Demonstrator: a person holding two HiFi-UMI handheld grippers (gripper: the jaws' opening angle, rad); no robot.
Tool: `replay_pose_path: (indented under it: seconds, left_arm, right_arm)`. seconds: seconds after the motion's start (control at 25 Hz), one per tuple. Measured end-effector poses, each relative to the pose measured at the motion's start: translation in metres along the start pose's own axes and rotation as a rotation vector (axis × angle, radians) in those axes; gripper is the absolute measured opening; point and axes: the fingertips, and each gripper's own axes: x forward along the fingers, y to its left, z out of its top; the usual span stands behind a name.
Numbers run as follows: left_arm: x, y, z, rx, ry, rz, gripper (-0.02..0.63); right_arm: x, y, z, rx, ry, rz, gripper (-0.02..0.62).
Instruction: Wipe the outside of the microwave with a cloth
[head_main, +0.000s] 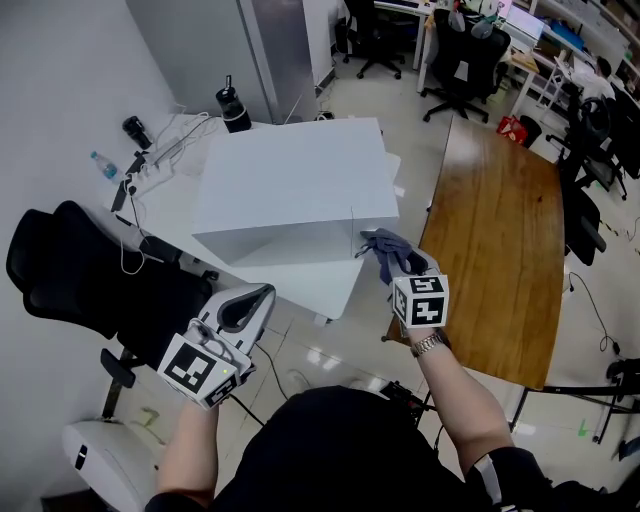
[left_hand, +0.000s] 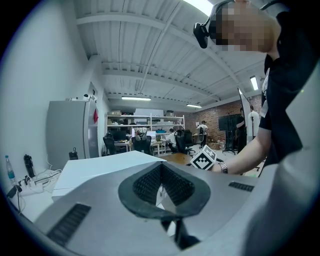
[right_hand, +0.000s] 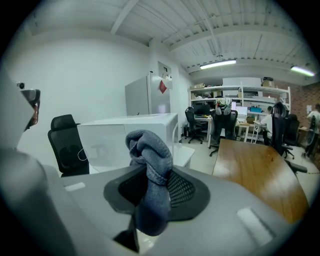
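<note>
Head view: the white box-shaped microwave (head_main: 295, 185) presents its top and front only; its rear and far side are hidden. The bunched grey-blue knitted cloth (head_main: 400, 257) conceals the jaw tips of the right gripper (head_main: 383, 250).

Right gripper view: the cloth blocks part of the microwave front.

Left gripper view: the body of the left gripper (left_hand: 161, 186) masks the microwave's lower part. Items on the far white metal shelving (left_hand: 145, 120) are too small to identify.
</note>
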Motion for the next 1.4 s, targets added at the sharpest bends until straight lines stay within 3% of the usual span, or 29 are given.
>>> replay_pose_path:
  seconds: [0.36, 0.68, 1.4]
  left_arm:
    - [0.003, -0.030, -0.004, -0.024, -0.004, 0.013, 0.005]
    - [-0.005, -0.049, -0.007, -0.036, -0.011, 0.030, 0.005]
    - [-0.021, -0.066, -0.001, -0.061, -0.063, 0.063, 0.005]
  right_arm:
    - [-0.024, -0.018, 0.003, -0.020, -0.018, 0.004, 0.101]
    - [-0.057, -0.008, 0.019, -0.041, -0.074, 0.049, 0.101]
    - [-0.149, 0.078, 0.080, -0.132, -0.274, 0.250, 0.103]
